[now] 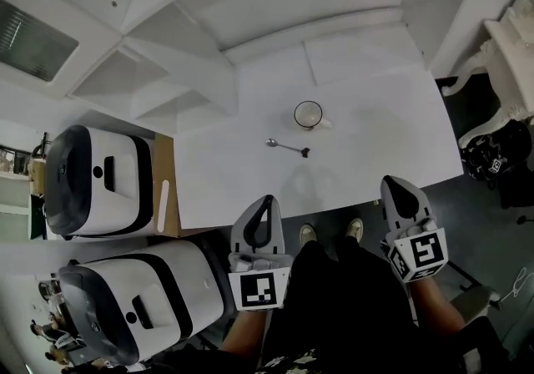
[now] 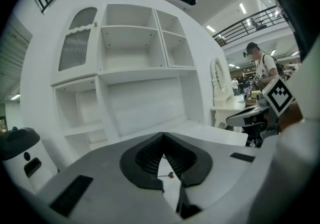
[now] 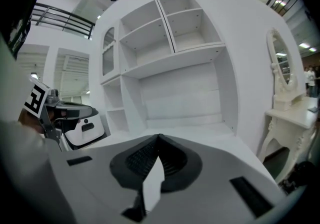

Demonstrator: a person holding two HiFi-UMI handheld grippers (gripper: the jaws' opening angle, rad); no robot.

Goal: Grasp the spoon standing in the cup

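Observation:
A white cup (image 1: 308,114) stands on the white table (image 1: 375,130), and nothing stands in it. The spoon (image 1: 288,147) lies flat on the table just in front of the cup, its bowl to the left and its dark handle end to the right. Held near the table's front edge, my left gripper (image 1: 267,199) is shut with nothing in it, well short of the spoon. In the left gripper view, the gap below the gripper's (image 2: 162,136) closed tips shows the spoon's dark end (image 2: 170,174). Shut and empty, my right gripper (image 1: 394,184) (image 3: 159,138) is at the front right.
A white shelf unit (image 1: 192,72) rises behind the table. Two white and black machines (image 1: 100,180) (image 1: 142,293) stand at the left beside a brown board (image 1: 165,197). A white dressing table (image 1: 513,55) is at the right. The person's shoes (image 1: 332,231) show at the table's front edge.

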